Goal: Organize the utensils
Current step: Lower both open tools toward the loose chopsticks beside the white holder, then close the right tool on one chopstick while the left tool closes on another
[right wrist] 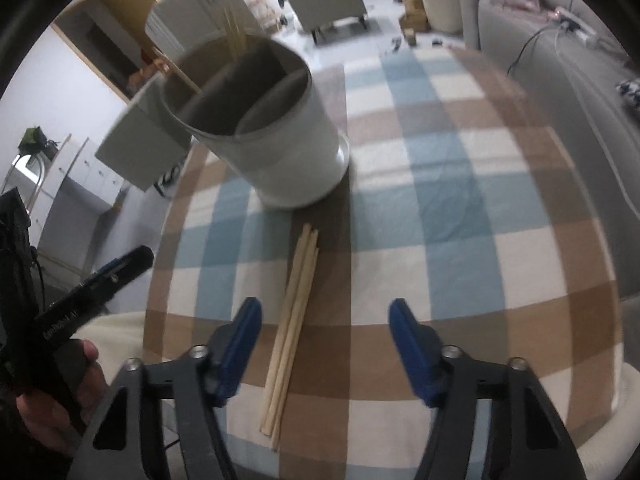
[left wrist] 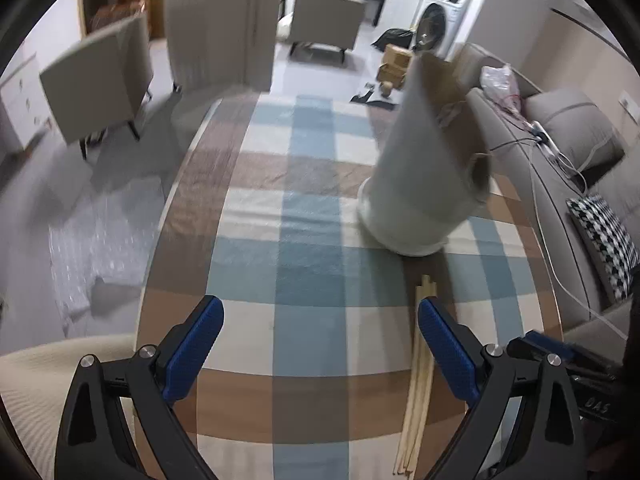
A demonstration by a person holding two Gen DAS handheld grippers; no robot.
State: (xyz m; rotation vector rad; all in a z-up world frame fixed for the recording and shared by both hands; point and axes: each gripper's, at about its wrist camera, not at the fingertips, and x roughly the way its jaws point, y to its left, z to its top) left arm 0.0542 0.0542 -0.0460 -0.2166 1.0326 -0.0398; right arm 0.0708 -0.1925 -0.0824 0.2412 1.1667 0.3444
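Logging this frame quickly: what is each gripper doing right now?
Left gripper: open, holding nothing; chopsticks lie on the tablecloth beside its right finger.
Right gripper: open, holding nothing; the chopsticks lie between its fingers.

The left gripper (left wrist: 320,340) is level with its jaws spread wide and nothing between the blue pads (left wrist: 196,344). In the right wrist view it shows again at the left edge (right wrist: 100,280), a bare hand (right wrist: 68,392) wrapped round its handle, well to the left of the right fingers. The right gripper (right wrist: 325,344) also points forward with its jaws wide apart, blue pads (right wrist: 412,344) bare, nothing clamped. Its dark body juts in just right of the left gripper's right finger, at that view's right edge (left wrist: 560,356).
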